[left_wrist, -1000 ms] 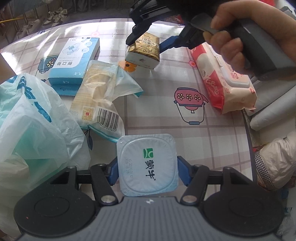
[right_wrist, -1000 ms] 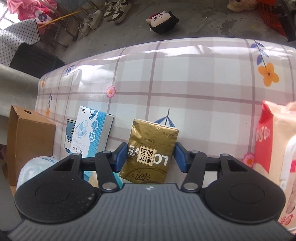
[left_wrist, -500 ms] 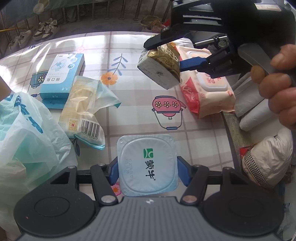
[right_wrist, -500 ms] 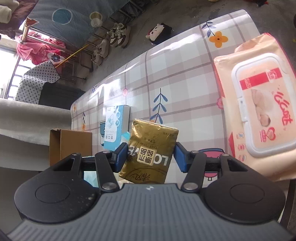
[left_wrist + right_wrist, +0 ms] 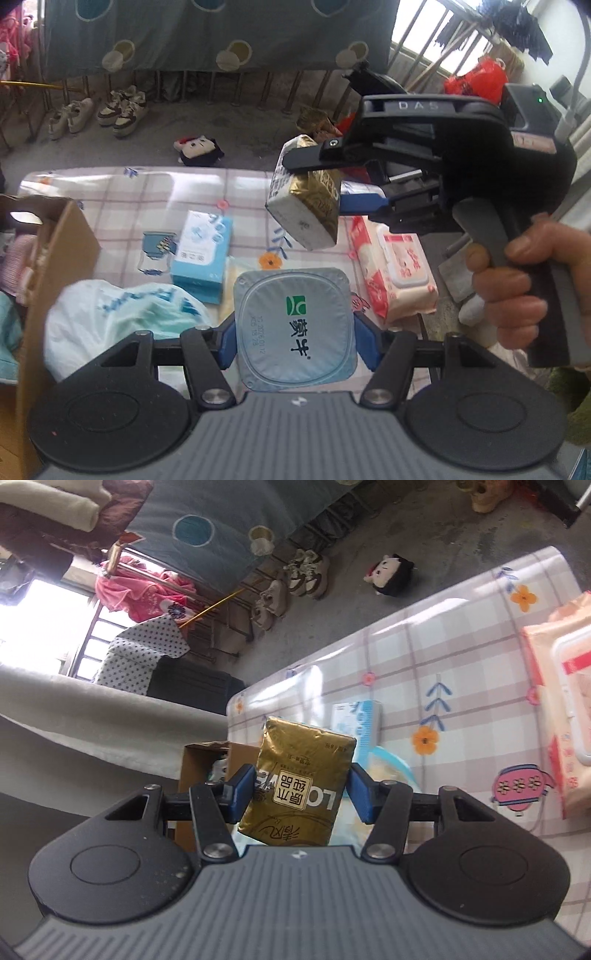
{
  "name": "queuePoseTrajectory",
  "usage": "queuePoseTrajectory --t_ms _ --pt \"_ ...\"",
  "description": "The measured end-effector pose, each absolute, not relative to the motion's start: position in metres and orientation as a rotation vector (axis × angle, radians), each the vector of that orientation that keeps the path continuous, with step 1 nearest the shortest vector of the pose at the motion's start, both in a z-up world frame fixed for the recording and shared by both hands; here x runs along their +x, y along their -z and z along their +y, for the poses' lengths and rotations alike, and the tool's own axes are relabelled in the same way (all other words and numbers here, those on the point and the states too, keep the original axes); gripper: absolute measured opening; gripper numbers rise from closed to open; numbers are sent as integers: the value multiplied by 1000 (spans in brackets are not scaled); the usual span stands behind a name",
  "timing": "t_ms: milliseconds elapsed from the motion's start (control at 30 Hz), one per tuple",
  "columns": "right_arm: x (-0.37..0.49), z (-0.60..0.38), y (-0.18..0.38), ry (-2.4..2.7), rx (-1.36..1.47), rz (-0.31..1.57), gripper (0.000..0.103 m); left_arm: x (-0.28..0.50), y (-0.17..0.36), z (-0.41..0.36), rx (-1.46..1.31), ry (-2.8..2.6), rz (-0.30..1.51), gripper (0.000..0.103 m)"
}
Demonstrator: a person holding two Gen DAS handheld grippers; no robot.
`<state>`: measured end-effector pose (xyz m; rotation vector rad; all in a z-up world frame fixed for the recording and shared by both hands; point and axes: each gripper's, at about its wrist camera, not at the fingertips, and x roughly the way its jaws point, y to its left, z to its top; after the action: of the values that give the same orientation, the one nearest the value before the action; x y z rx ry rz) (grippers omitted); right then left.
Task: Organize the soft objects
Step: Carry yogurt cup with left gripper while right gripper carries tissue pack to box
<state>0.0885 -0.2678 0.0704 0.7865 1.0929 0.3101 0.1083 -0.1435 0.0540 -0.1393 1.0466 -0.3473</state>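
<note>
Aloft: left gripper [image 5: 295, 338] clamps foil-lidded yogurt cup [image 5: 295, 326]; right gripper [image 5: 301, 792] clamps gold tissue pack [image 5: 299, 781]

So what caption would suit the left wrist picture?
Left tongs grip a sealed yogurt cup above the table while right tongs hold a gold tissue pack aloft.

You can read "蒙牛" and the date "2026.01.12" on the yogurt cup lid [image 5: 293, 323], "DAS" on the right gripper's body [image 5: 419, 106], and "原木纯品" on the gold tissue pack [image 5: 297, 781].
</note>
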Motion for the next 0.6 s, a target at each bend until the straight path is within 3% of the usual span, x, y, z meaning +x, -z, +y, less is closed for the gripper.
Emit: queuePoseTrajectory --t_ms 333,600 --pt "153 -109 -122 -567 803 1040 53 124 -118 17 -193 94 933 63" --pt "186 28 -111 -686 674 1148 53 141 -65 115 -201 28 1020 63"
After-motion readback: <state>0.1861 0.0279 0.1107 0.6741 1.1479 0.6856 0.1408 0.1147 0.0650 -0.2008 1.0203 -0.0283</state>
